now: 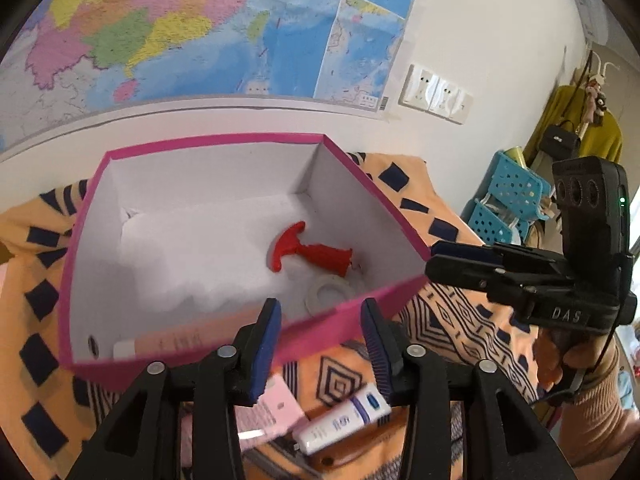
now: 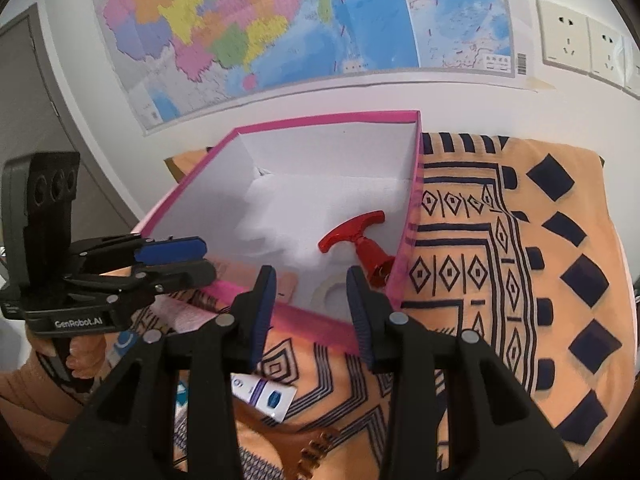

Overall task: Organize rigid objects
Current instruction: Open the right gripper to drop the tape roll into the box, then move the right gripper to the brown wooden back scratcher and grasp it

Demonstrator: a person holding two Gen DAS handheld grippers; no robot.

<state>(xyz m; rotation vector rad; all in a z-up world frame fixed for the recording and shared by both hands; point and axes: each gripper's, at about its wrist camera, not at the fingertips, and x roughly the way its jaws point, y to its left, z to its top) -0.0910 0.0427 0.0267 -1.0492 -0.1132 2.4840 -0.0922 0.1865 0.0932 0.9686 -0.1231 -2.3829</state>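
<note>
**Hovering at the near rim of the pink box**

Holding both claws just short of the pink box (image 1: 208, 148), over the orange patterned cloth (image 2: 520, 280). Left gripper (image 1: 320, 344): jaws parted, nothing between the pads. Right gripper (image 2: 312, 312): jaws likewise parted and empty.

Resting inside the box: red T-handled tool (image 1: 308, 252) on the white floor, roll of white tape (image 1: 328, 292) just beside it toward the near wall, peach tube (image 1: 168, 340) along the near wall.

Lying outside, on the cloth below the claws: white tube with a blue label (image 1: 344, 420), pink packet (image 1: 276, 408) beside it.
</note>
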